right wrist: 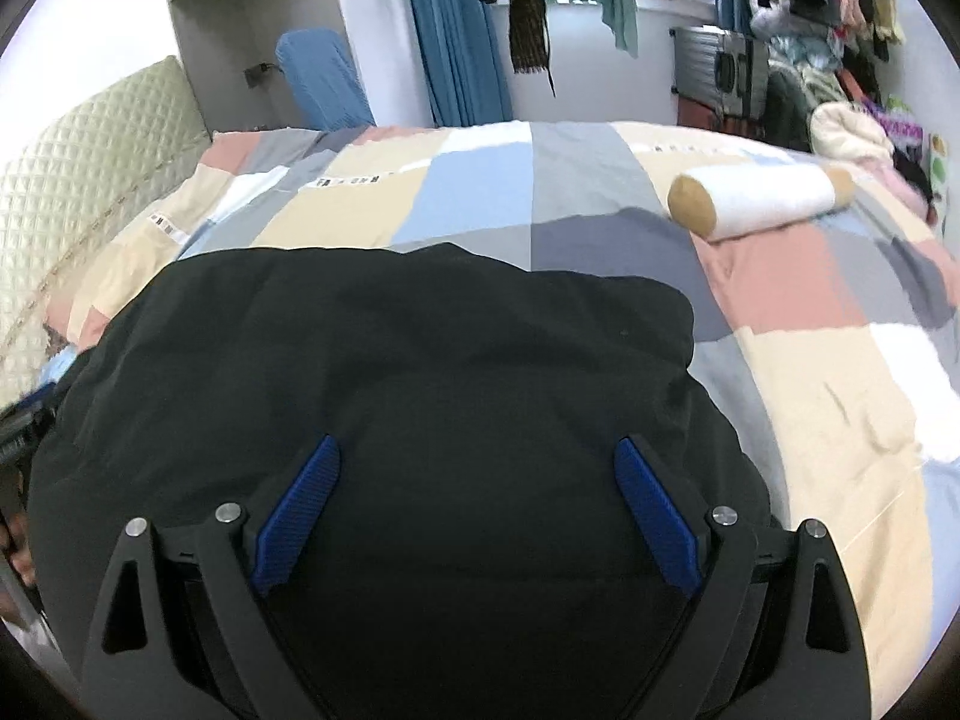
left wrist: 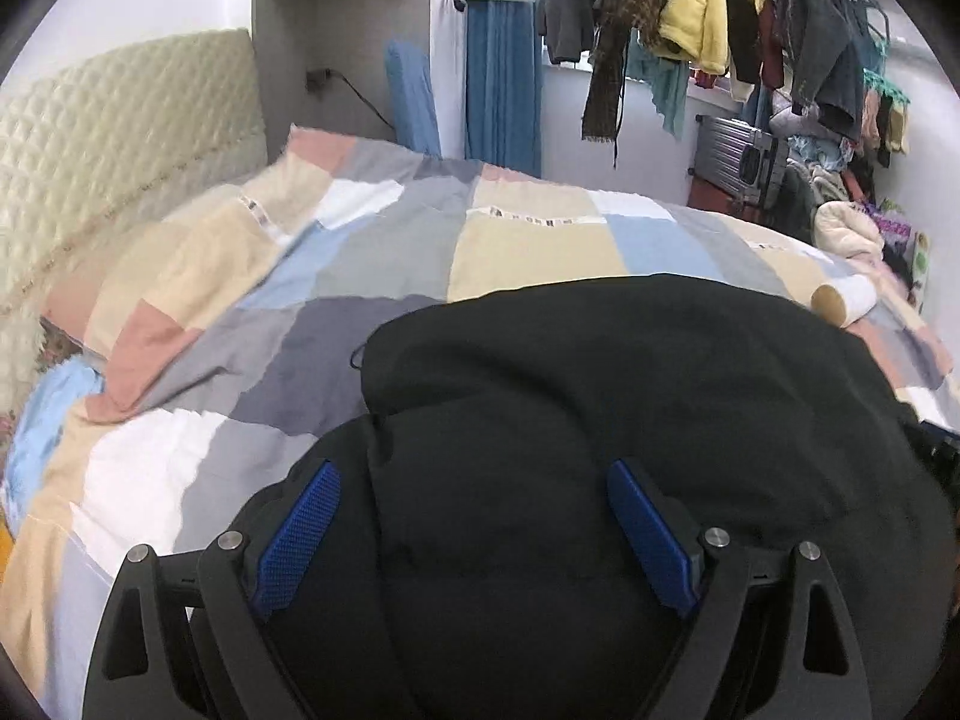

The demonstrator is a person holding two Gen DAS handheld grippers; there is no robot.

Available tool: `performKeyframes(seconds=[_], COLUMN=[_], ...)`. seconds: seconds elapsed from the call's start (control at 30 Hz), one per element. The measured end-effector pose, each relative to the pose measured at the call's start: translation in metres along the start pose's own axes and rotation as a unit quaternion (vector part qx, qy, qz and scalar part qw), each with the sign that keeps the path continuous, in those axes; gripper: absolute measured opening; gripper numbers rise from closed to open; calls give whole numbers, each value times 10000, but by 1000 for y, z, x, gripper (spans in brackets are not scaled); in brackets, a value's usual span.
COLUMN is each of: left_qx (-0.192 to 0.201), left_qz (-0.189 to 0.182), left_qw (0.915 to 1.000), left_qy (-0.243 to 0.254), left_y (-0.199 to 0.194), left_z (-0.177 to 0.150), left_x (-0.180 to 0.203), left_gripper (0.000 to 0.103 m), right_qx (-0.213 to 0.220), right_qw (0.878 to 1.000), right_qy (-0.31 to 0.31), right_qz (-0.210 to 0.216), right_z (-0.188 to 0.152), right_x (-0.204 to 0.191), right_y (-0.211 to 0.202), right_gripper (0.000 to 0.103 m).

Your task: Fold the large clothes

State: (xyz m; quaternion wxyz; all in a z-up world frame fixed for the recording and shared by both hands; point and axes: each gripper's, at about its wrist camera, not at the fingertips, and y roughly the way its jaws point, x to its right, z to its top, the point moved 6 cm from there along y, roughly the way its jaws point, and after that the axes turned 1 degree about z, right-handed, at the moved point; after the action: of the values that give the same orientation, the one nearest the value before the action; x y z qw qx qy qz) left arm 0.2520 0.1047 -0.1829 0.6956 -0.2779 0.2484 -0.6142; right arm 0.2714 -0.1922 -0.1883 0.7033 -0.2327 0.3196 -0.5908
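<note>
Black garment nearest, patchwork quilt, hanging clothes behind

The near edge of the black garment is cut off at the bottom of both frames. The bed's patchwork quilt beneath it is hidden. The other hand-held gripper is only partly seen at the left edge.

Left hand-held gripper jaws spread wide; right hand-held gripper likewise wide, both angled downward.
</note>
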Motion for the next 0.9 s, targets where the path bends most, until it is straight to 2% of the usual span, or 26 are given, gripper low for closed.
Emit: performKeyframes(seconds=[0.33, 0.57, 0.9], left_qx=[-29, 20, -29], left_qz=[-106, 1, -96], left_qw=[9999, 10000, 9999], left_qy=[-92, -55, -140], left_y=[11, 11, 15], left_z=[-8, -14, -17], left_x=[-1, 3, 2], left_gripper=[94, 95, 95], right_qx=[-52, -49, -25], right_qw=[9988, 9994, 9994], right_qy=[453, 346, 335], right_qz=[199, 80, 38], right_z=[-10, -13, -13], right_x=[12, 8, 7], right_y=[20, 22, 24], right_gripper=[100, 102, 102])
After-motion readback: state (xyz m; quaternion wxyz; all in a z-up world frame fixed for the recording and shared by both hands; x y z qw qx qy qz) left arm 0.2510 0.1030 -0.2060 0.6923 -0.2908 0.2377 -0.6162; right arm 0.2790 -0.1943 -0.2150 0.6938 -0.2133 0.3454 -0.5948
